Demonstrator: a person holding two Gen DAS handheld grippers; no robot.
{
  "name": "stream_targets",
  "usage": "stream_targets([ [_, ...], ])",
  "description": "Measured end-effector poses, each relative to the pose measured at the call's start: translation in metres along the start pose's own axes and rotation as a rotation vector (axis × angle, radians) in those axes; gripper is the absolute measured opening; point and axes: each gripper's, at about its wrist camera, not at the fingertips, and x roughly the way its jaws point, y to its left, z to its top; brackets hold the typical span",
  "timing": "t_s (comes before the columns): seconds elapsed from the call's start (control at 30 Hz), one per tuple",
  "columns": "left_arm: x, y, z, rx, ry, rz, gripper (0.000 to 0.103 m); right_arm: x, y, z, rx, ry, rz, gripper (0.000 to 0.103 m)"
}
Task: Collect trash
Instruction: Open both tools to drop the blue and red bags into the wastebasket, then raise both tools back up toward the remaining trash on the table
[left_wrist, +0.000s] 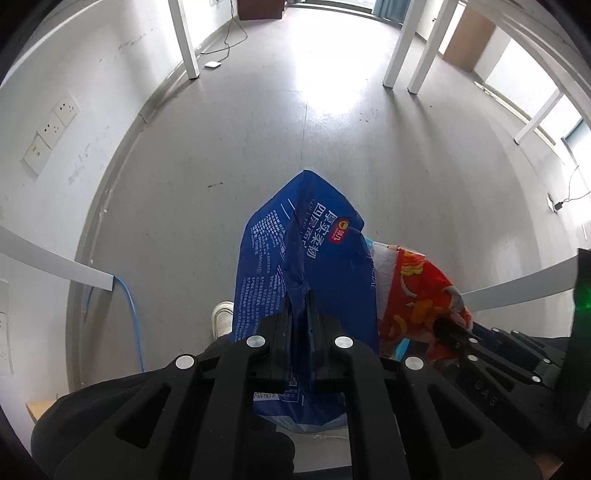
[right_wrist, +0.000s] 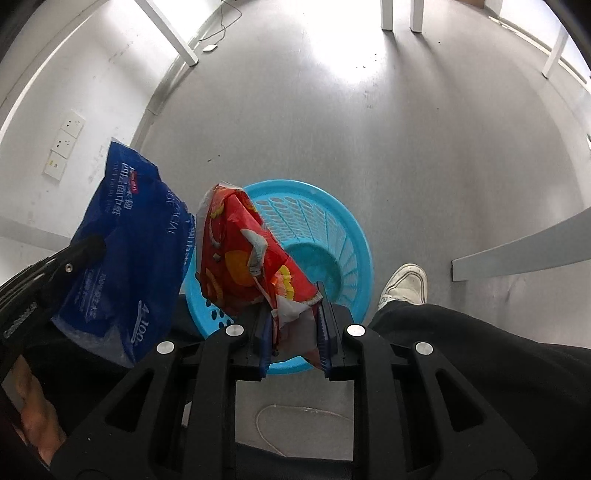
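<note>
My left gripper (left_wrist: 300, 306) is shut on a blue tissue wrapper (left_wrist: 291, 254) and holds it up above the floor; the wrapper also shows in the right wrist view (right_wrist: 133, 240), left of the basket. My right gripper (right_wrist: 295, 310) has its jaws a little apart with a red snack bag (right_wrist: 243, 254) caught between them, held over a light-blue plastic basket (right_wrist: 343, 229) on the floor. The basket's bottom looks bare. The red bag also shows in the left wrist view (left_wrist: 417, 295), at the right of the blue wrapper.
The person's white shoes (right_wrist: 404, 284) (left_wrist: 222, 317) stand beside the basket. White table legs (left_wrist: 400, 40) rise at the far side of the grey floor. A wall with sockets (left_wrist: 55, 125) is at the left, a blue cable (left_wrist: 133, 314) runs down it.
</note>
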Motion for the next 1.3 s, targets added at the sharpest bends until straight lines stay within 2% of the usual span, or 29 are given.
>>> stream_targets([
  [0.07, 0.002, 0.004, 0.001, -0.008, -0.004, -0.009, 0.006, 0.005, -0.001, 0.003, 0.005, 0.006, 0.018, 0.023],
  [0.1, 0.001, 0.004, 0.001, -0.014, -0.013, -0.015, 0.01, 0.005, 0.0, 0.003, 0.006, 0.005, 0.019, 0.027],
  [0.13, -0.001, 0.005, 0.002, -0.02, -0.025, -0.024, 0.028, 0.007, -0.002, 0.005, 0.003, 0.008, 0.022, 0.037],
  [0.2, -0.003, 0.005, 0.002, -0.028, -0.053, -0.027, 0.062, 0.005, -0.002, 0.005, 0.001, 0.003, 0.027, 0.041],
  [0.27, -0.006, 0.005, 0.002, -0.031, -0.071, -0.025, 0.056, 0.005, -0.006, 0.005, 0.005, 0.0, 0.033, 0.046],
  [0.43, -0.008, 0.001, 0.0, -0.031, -0.06, -0.003, 0.054, 0.0, -0.003, 0.002, -0.01, -0.008, 0.03, 0.047],
  [0.6, -0.023, -0.003, -0.01, -0.015, -0.092, -0.001, 0.054, -0.017, 0.003, -0.01, -0.059, -0.039, -0.012, 0.048],
  [0.67, -0.03, -0.002, -0.014, -0.01, -0.109, -0.008, 0.054, -0.026, 0.006, -0.014, -0.069, -0.046, -0.003, 0.048],
  [0.77, -0.034, 0.005, -0.016, -0.037, -0.079, -0.04, 0.054, -0.038, 0.005, -0.024, -0.076, -0.056, 0.01, 0.05],
  [0.87, -0.04, 0.013, -0.02, -0.067, -0.06, -0.053, 0.055, -0.056, 0.007, -0.033, -0.099, -0.094, 0.022, 0.058],
  [0.97, -0.054, 0.012, -0.028, -0.051, -0.084, -0.045, 0.059, -0.076, 0.008, -0.045, -0.123, -0.133, 0.039, 0.061],
  [1.1, -0.08, 0.013, -0.044, -0.031, -0.141, -0.038, 0.07, -0.104, 0.006, -0.06, -0.144, -0.186, 0.054, 0.064],
  [1.3, -0.115, 0.016, -0.068, -0.013, -0.223, -0.051, 0.081, -0.143, 0.014, -0.08, -0.224, -0.248, 0.023, 0.072],
])
